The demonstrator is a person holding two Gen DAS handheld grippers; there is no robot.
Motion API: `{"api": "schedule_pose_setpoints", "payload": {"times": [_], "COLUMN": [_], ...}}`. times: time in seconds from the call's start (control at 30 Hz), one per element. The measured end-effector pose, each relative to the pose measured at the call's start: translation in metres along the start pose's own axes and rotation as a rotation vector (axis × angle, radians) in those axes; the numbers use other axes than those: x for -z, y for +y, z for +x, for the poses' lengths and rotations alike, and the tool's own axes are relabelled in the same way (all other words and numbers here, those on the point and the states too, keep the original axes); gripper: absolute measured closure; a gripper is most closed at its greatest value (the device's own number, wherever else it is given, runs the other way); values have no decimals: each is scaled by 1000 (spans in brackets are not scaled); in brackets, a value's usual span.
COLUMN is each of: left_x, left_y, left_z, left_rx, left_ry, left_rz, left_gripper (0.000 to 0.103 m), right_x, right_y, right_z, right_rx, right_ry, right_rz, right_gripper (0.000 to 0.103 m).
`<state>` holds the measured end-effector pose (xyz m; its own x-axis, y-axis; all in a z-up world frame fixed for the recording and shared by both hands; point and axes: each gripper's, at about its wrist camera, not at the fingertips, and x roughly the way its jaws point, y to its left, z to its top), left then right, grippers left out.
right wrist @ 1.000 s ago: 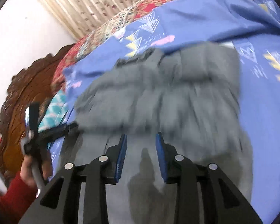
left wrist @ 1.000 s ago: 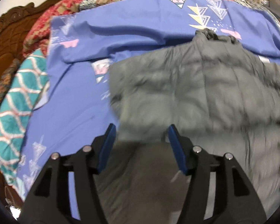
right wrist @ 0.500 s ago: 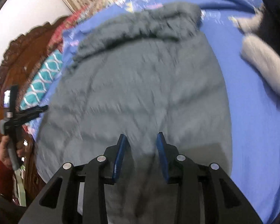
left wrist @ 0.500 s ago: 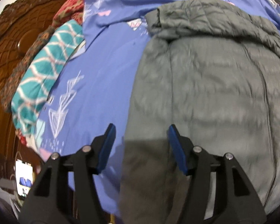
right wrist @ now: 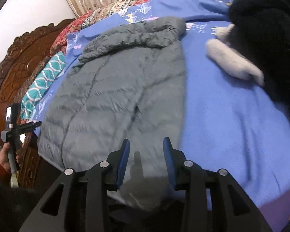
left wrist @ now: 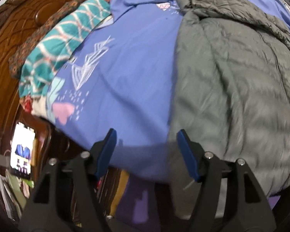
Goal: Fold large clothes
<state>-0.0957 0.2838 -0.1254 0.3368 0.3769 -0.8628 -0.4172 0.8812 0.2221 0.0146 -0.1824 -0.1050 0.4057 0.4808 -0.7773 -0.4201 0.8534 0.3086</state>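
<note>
A grey quilted puffer jacket (right wrist: 116, 89) lies flat on the blue patterned bedsheet (right wrist: 222, 116), hood end far from me. In the left wrist view it (left wrist: 237, 81) fills the right side. My left gripper (left wrist: 146, 135) is open and empty, above the sheet just left of the jacket's near edge. My right gripper (right wrist: 146, 144) is open and empty, over the jacket's near hem. The left gripper also shows in the right wrist view (right wrist: 21, 127), held by a hand at the bed's left side.
A carved wooden headboard (left wrist: 15, 25) stands at the left with a teal patterned cloth (left wrist: 58, 44) beside it. A black garment with a grey fur trim (right wrist: 261, 38) lies on the bed at the right. The bed's near edge drops off below the grippers.
Both grippers have pulled back toward the bed's near edge. The jacket, earlier bunched and moving, now lies spread flat. The left gripper has shifted left, off the jacket.
</note>
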Motion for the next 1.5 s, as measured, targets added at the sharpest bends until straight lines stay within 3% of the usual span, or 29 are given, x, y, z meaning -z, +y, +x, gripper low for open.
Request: {"api": "schedule_pose_setpoints", "payload": {"times": [0.17, 0.3, 0.37, 0.47, 0.5, 0.53, 0.57, 0.6, 0.63, 0.67, 0.73, 0.83, 0.93, 1.1, 1.23, 1.5], "left_x": [31, 42, 43, 45, 46, 47, 48, 48, 48, 48, 46, 38, 17, -45, -100, -217], "left_y": [18, 25, 20, 6, 3, 0, -2, -3, -4, -4, -2, 16, 31, 37, 27, -9], "left_z": [2, 6, 7, 13, 15, 16, 19, 20, 19, 14, 1, -25, -41, -55, -58, -37], "left_rx": [95, 235, 264, 248, 246, 250, 270, 293, 307, 299, 325, 436, 507, 609, 606, 571], "left_ry": [33, 60, 59, 73, 78, 85, 113, 134, 145, 141, 135, 130, 105, 6, -59, -121], "left_rz": [-71, -166, -172, -134, -124, -115, -102, -97, -95, -85, -72, -145, -243, -347, -324, -262], "left_gripper": [30, 28, 27, 27, 37, 63, 79, 102, 102, 103, 103, 103, 103, 103, 103, 103], "right_x": [31, 41, 45, 46, 46, 45, 44, 43, 41, 39, 34, 19, -10, -63, -106, -189], "right_y": [-17, -29, -26, -21, -17, -14, -8, -4, 2, 9, 21, 26, 15, -8, -29, -55], "right_z": [-7, 1, 14, 29, 36, 41, 47, 48, 48, 44, 29, -3, -23, -19, -2, 46], "right_rx": [8, -111, -151, -159, -182, -194, -216, -239, -280, -319, -380, -499, -580, -639, -646, -553], "right_ry": [41, 103, 150, 182, 194, 201, 211, 214, 214, 211, 190, 114, 9, -113, -180, -236], "right_rz": [25, 102, 95, 65, 63, 62, 59, 54, 39, 11, -40, -45, 20, 160, 265, 371], "right_gripper": [35, 34, 34, 34, 34, 34, 34, 36, 55, 63, 68, 69, 70, 70, 70, 71]}}
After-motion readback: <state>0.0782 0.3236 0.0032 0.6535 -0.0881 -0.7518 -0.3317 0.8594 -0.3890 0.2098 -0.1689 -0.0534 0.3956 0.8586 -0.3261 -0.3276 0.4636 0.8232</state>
